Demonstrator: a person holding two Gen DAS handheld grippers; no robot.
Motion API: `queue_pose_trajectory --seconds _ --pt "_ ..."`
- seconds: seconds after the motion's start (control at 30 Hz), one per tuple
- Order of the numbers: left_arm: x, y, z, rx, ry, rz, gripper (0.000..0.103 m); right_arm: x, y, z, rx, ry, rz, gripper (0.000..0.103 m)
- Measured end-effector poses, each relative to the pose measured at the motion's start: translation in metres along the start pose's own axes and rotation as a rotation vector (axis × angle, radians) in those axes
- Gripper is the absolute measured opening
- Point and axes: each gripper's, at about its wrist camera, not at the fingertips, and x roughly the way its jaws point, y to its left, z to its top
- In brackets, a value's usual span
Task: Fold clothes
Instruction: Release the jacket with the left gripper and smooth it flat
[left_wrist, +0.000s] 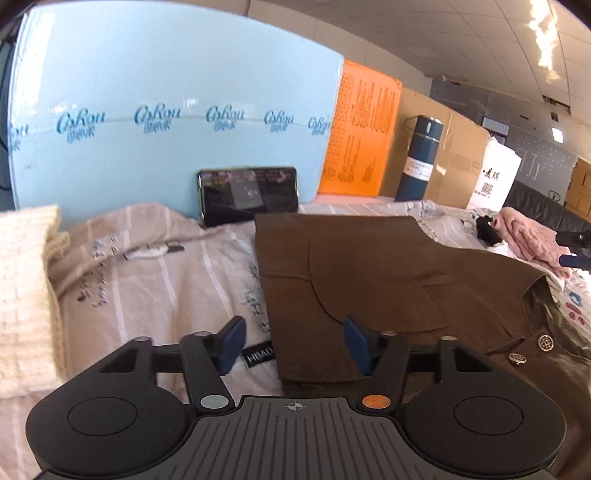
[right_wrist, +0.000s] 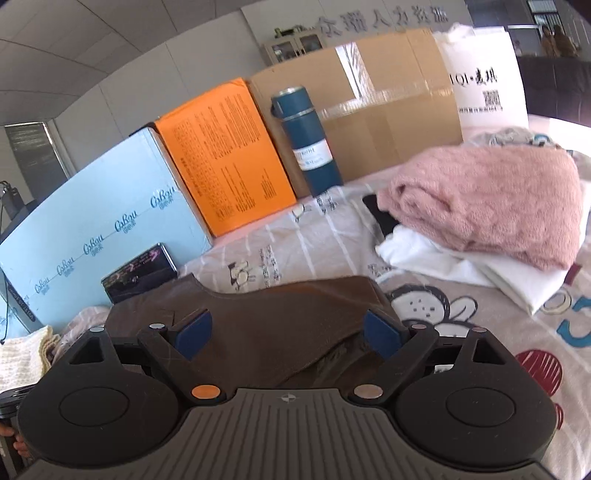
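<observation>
A brown garment (left_wrist: 369, 273) with metal buttons lies partly folded on the printed bed sheet (left_wrist: 155, 280); it also shows in the right wrist view (right_wrist: 273, 328). My left gripper (left_wrist: 295, 345) is open over the garment's near left edge, its jaws apart and empty. My right gripper (right_wrist: 288, 334) is open just above the garment's near right part, its jaws wide apart and holding nothing. The right gripper's fingers show at the far right of the left wrist view (left_wrist: 576, 247).
A pink sweater (right_wrist: 487, 195) lies on white folded cloth (right_wrist: 461, 266) at the right. A cream knit (left_wrist: 26, 288) lies at the left. A phone (left_wrist: 249, 195), a blue foam board (left_wrist: 166, 110), an orange box (right_wrist: 225, 162), a teal flask (right_wrist: 310, 140) and cardboard (right_wrist: 388, 107) line the back.
</observation>
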Motion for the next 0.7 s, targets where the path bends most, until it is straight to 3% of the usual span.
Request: queue_pose_trajectory --seconds 0.17,0.43,0.53,0.57,0.7 --pt "-0.014 -0.013 0.019 0.168 -0.108 0.067 0.065 0.031 0.011 0.007 -0.057 0.012 -0.033 0.091" --pt "-0.006 -0.009 0.012 0.168 -0.014 0.025 0.067 0.092 0.009 -0.018 -0.115 0.182 -0.151 0.091" --pt "-0.023 0.000 0.007 0.128 0.005 -0.064 0.072 0.086 0.011 -0.025 -0.153 0.176 -0.145 0.092" --pt "-0.031 0.003 0.002 0.114 0.002 -0.102 0.078 0.080 0.014 -0.025 -0.166 0.171 -0.138 0.092" --pt "-0.046 0.007 -0.015 0.087 0.047 -0.197 0.084 0.033 0.030 -0.027 -0.224 0.080 -0.040 0.092"
